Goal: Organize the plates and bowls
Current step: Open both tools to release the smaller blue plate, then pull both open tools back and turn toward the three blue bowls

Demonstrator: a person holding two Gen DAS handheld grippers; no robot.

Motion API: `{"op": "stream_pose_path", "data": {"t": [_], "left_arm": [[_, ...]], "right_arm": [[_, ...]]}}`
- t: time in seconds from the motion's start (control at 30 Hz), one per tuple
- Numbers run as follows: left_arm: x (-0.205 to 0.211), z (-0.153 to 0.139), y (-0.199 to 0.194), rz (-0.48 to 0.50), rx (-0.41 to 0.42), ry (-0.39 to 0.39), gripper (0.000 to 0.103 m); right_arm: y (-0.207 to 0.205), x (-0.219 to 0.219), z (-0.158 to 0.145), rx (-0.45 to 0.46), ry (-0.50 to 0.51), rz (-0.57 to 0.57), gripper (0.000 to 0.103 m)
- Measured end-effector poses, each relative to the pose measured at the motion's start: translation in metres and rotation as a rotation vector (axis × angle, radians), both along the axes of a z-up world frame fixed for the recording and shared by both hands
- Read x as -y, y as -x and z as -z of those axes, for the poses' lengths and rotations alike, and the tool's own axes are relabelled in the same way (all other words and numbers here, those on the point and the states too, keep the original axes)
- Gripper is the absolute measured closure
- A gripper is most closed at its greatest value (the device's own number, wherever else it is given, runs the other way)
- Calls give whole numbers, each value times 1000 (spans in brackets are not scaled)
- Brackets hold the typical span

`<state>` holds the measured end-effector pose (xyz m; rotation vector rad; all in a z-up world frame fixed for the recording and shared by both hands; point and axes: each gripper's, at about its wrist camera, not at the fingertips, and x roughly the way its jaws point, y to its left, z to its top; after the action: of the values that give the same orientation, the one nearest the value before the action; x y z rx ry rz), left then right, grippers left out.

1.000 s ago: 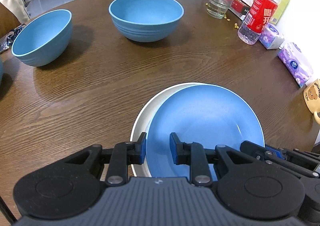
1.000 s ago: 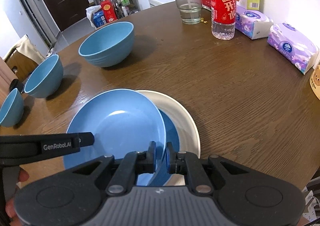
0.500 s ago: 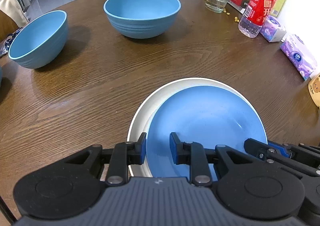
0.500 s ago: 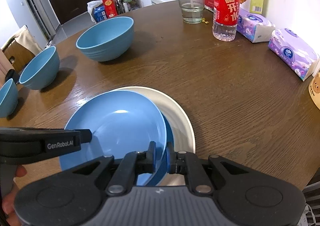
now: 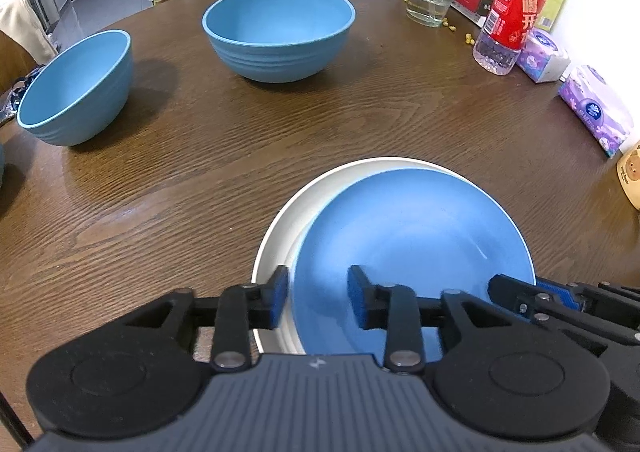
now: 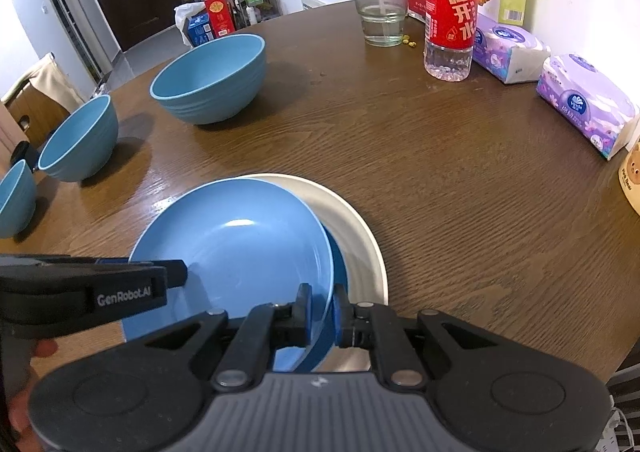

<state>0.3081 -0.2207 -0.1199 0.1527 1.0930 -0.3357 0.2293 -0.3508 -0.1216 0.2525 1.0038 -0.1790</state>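
**Left fingers let go of the blue plate**

Our left gripper (image 5: 316,302) has just been opening: its fingers now stand apart astride the blue plate (image 5: 412,248) rim, no longer pinching. Our right gripper (image 6: 320,312) stays clamped narrowly on that plate's opposite rim. The plate sits on one white plate (image 5: 280,228) on the tabletop (image 5: 160,192). We count three blue bowls (image 6: 210,78) (image 6: 78,140) (image 6: 14,198).

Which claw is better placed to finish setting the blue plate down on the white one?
Right claw: shut on the blue plate rim. Left claw has just been opening.
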Motion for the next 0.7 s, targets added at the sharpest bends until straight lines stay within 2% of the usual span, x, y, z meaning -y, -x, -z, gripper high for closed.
{"op": "stream_pose_path", "data": {"t": [0.23, 0.37, 0.47, 0.63, 0.7], "left_arm": [[-5, -10, 2, -12, 32, 16, 42], [-8, -14, 3, -23, 47, 19, 37], [-11, -16, 4, -33, 50, 22, 36], [-15, -18, 6, -54, 61, 23, 28], [-17, -19, 7, -65, 65, 24, 25]], "right_arm": [[4, 6, -4, 19, -13, 15, 81], [6, 7, -6, 31, -5, 19, 58], [8, 8, -6, 30, -10, 21, 57], [11, 8, -9, 43, -8, 23, 36], [12, 8, -10, 47, -6, 23, 24]]}}
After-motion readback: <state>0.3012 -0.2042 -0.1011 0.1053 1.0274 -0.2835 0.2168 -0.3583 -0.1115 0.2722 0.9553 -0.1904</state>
